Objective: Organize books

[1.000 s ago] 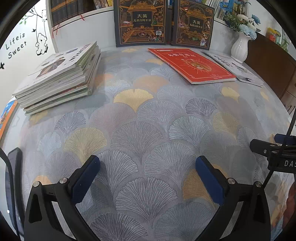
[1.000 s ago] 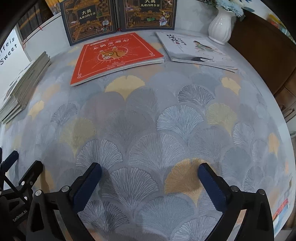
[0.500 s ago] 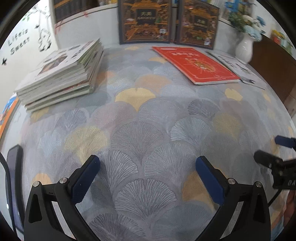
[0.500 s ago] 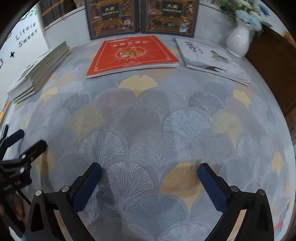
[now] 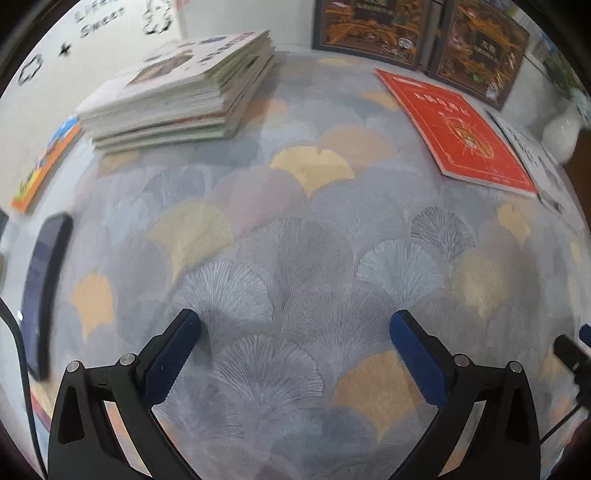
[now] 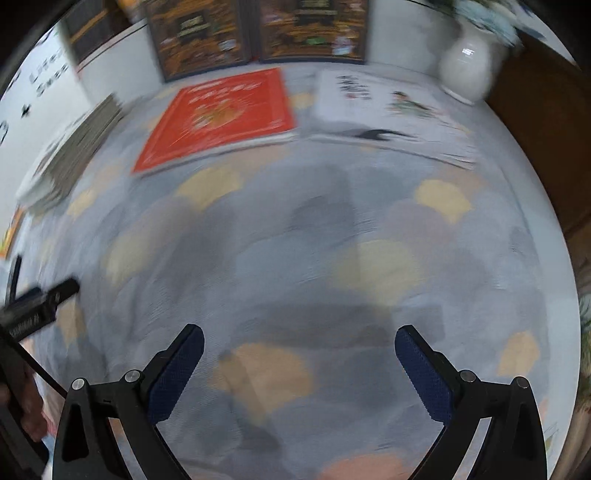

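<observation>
A stack of thin books (image 5: 184,88) lies at the far left of the table; it shows blurred as the same stack (image 6: 74,147) in the right wrist view. A red book (image 5: 461,129) lies flat at the far right, seen again as the red book (image 6: 221,118). Beside it lies a white picture book (image 6: 391,114), whose edge (image 5: 532,155) shows in the left wrist view. My left gripper (image 5: 295,332) is open over bare cloth. My right gripper (image 6: 299,343) is open too, holding nothing, well short of the red and white books.
Two dark ornate books (image 5: 424,33) stand against the back wall. A white vase (image 6: 469,70) sits at the back right by a brown cabinet (image 6: 546,122). A dark phone (image 5: 44,295) and an orange book (image 5: 44,162) lie at the left edge.
Both grippers have moved forward over the table; the left view has swung left toward the stack, and the right view is blurred from motion toward the red and white books. Jaws stayed open.
</observation>
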The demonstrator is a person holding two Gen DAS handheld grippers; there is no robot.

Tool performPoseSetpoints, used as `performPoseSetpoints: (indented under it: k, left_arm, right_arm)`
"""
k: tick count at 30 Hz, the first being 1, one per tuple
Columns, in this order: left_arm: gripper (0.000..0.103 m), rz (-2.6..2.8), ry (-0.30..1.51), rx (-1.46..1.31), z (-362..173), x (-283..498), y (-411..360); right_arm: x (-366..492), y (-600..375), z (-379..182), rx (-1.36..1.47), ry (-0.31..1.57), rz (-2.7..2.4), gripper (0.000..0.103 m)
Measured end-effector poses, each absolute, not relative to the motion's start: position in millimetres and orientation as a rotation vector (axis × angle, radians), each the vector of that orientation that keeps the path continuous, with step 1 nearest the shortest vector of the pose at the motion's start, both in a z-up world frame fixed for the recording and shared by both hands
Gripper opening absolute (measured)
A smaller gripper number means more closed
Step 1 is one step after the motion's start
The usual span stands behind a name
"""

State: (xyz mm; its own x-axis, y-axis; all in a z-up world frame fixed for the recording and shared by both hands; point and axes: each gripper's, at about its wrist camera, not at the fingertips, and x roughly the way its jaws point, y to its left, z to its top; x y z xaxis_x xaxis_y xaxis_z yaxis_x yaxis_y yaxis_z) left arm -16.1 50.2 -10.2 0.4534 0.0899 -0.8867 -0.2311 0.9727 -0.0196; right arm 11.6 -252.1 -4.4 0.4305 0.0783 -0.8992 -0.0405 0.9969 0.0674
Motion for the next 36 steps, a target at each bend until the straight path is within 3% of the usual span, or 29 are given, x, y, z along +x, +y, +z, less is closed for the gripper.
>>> performPoseSetpoints:
  k: [7, 15, 17, 18, 19, 20, 21, 22, 23, 30, 32, 34, 36]
  left_arm:
    - [0.101, 0.195, 1.179, -0.152, -4.9, -9.3, 51.9]
    - [0.102, 0.029, 0.981, -0.032, 61.5, 64.0, 2.9]
    - [0.102, -0.017, 1.006, -0.085, 55.3, 96.1, 0.4]
    - [0.101, -0.022, 1.017, -0.106, 50.9, 102.9, -0.3]
    - [0.098, -0.031, 1.033, -0.129, 45.0, 114.8, -0.5]
    - [0.095, -0.049, 1.063, -0.171, 37.5, 129.8, 1.6]
    - [0.085, -0.062, 1.081, -0.204, 33.0, 130.3, -0.8]
    - [0.076, -0.078, 1.106, -0.238, 25.4, 138.2, -2.6]
    - [0.074, -0.074, 1.126, -0.25, 19.2, 142.4, -5.2]
    - [0.073, -0.118, 1.11, -0.225, 7.5, 151.9, -15.9]
    - [0.069, -0.135, 1.106, -0.212, 7.0, 155.5, -18.9]
    - [0.058, -0.169, 1.108, -0.219, 8.5, 155.8, -20.4]
    - [0.057, -0.188, 1.114, -0.23, 11.2, 151.2, -19.9]
  right_arm:
    - [44.7, -285.9, 20.2, 0.103, 1.077, 0.078, 0.103]
    - [125.1, -243.0, 60.5, 0.049, 0.982, 0.172, 0.103]
    - [147.7, -226.5, 59.1, 0.017, 0.968, 0.193, 0.096]
    - [156.4, -220.0, 55.4, 0.014, 0.978, 0.204, 0.085]
    - [165.5, -216.0, 50.7, 0.014, 0.996, 0.215, 0.073]
    - [175.7, -213.2, 45.8, 0.018, 1.017, 0.221, 0.067]
    - [186.2, -211.4, 39.9, 0.03, 1.039, 0.224, 0.061]
    - [192.5, -210.6, 35.5, 0.042, 1.049, 0.225, 0.061]
    - [198.1, -209.3, 31.9, 0.052, 1.054, 0.223, 0.061]
    - [231.1, -202.4, 6.7, 0.098, 1.136, 0.293, 0.058]
    - [230.8, -199.8, 0.0, 0.114, 1.161, 0.309, 0.056]
    - [222.6, -198.0, 1.5, 0.114, 1.152, 0.324, 0.057]
    - [207.6, -196.7, 3.7, 0.107, 1.161, 0.322, 0.057]
